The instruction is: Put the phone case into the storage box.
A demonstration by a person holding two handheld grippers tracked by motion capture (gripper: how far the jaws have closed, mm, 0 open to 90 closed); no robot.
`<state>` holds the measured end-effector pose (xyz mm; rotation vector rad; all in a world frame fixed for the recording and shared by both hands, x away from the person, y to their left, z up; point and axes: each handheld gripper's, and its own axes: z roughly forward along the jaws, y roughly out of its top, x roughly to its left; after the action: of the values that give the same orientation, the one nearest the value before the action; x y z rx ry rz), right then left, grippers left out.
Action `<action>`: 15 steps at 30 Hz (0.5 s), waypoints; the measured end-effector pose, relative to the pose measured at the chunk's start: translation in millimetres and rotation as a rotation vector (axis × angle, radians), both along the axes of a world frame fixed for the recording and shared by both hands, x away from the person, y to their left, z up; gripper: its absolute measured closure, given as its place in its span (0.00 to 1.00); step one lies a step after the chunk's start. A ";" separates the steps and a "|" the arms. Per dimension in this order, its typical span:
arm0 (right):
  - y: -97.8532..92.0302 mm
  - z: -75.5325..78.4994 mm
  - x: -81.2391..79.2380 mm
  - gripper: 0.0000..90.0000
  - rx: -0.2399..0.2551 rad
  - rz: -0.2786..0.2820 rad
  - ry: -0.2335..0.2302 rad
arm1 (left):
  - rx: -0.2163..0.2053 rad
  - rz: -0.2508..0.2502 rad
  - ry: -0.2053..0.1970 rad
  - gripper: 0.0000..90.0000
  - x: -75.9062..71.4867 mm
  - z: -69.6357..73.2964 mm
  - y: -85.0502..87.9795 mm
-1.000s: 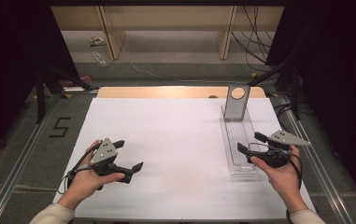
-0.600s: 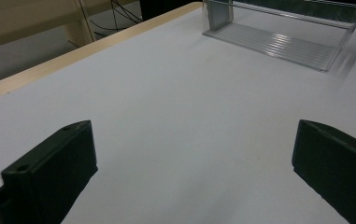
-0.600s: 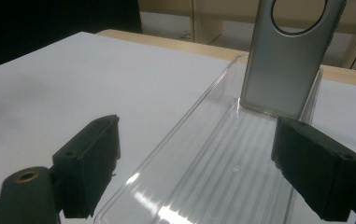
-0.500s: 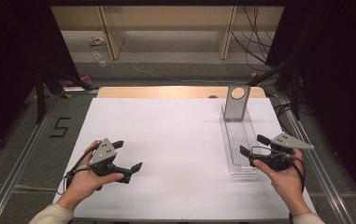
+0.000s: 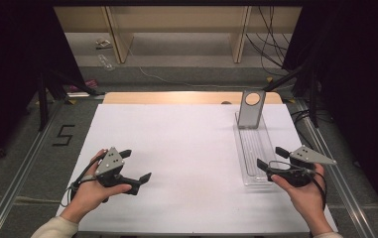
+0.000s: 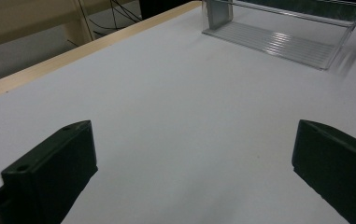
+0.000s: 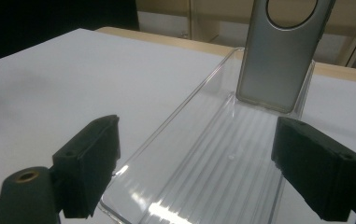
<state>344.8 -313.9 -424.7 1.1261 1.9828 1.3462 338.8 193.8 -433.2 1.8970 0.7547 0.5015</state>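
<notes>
While the left gripper (image 5: pixel 136 166) just hangs low over the bare white worktop (image 5: pixel 186 148) near its front left with its jaws spread wide and nothing between them, the right gripper (image 5: pixel 271 159) sits at the near end of the clear plastic tray (image 5: pixel 254 148) on the right side, jaws also wide open and gripping nothing. In the right gripper view the tray runs lengthwise away between the jaws (ribbed floor, see-through walls), and a grey metal plate (image 7: pixel 278 56) with a round hole stands upright at its far end.
</notes>
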 end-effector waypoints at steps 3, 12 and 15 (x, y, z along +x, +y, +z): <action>-0.6 -0.9 -1.0 0.18 0.002 -0.001 -0.002 | 0.000 -0.001 0.001 0.00 0.0 -0.1 -0.3; -1.9 -2.4 -2.8 0.18 0.002 -0.002 0.000 | 0.004 -0.002 0.001 0.00 0.1 -0.3 -0.2; -1.6 -2.9 -3.4 0.18 0.004 -0.001 -0.001 | 0.000 -0.002 0.001 0.00 0.1 -0.3 -0.3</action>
<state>341.4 -315.5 -427.6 1.1276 1.9790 1.3505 338.8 193.5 -433.4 1.8979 0.7536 0.4986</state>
